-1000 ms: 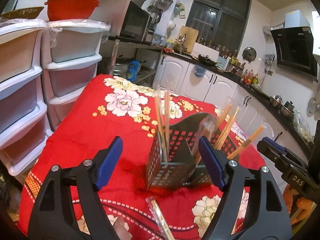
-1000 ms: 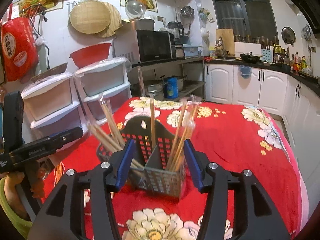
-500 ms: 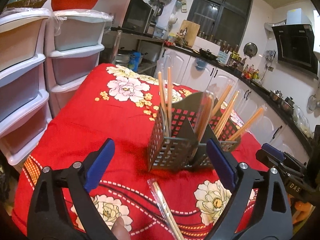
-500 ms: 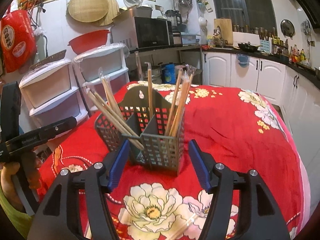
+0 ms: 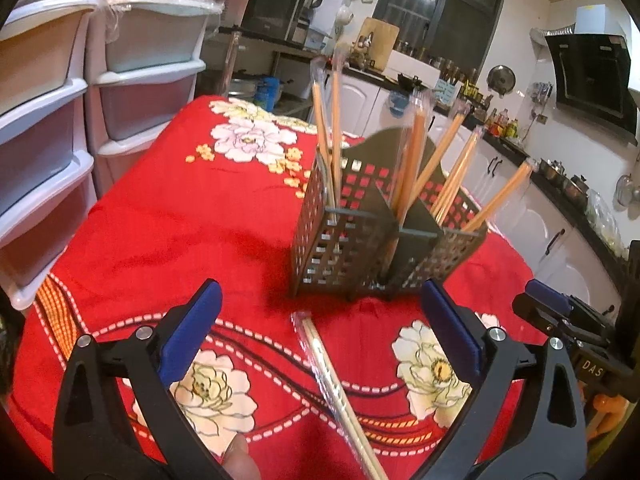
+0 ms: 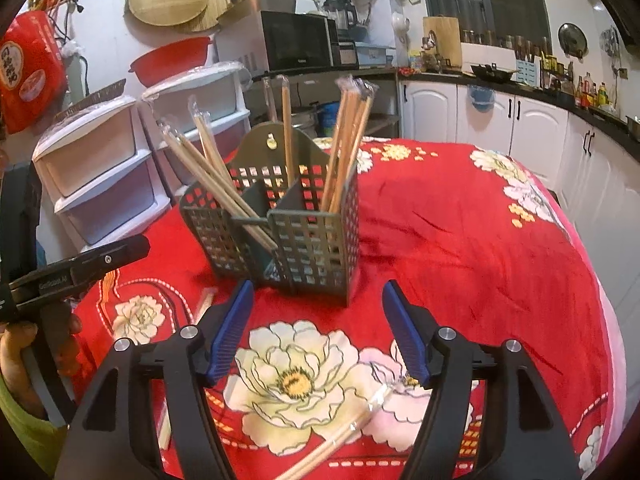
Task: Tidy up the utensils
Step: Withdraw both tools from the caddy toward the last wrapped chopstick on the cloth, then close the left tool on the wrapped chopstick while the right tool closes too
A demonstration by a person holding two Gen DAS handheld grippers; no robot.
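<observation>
A dark perforated utensil caddy (image 5: 376,236) (image 6: 288,236) stands on the red flowered tablecloth (image 5: 180,216) and holds several wrapped pairs of chopsticks (image 5: 416,160) (image 6: 346,144) upright in its compartments. My left gripper (image 5: 320,340) is open and empty, just short of the caddy. A wrapped chopstick pair (image 5: 340,396) lies on the cloth between its fingers. My right gripper (image 6: 316,332) is open and empty in front of the caddy. Another wrapped pair (image 6: 340,436) lies on the cloth below it, and one more pair (image 6: 202,304) lies to its left.
White plastic drawer units (image 5: 60,112) (image 6: 116,172) stand against the table's far-left side. Kitchen counters and white cabinets (image 6: 520,128) run behind the table. The other hand-held gripper shows at the right edge of the left wrist view (image 5: 568,324) and at the left edge of the right wrist view (image 6: 76,272).
Both grippers have pulled back from the caddy and opened wider. Loose wrapped chopsticks on the cloth have come into view beneath each gripper.
</observation>
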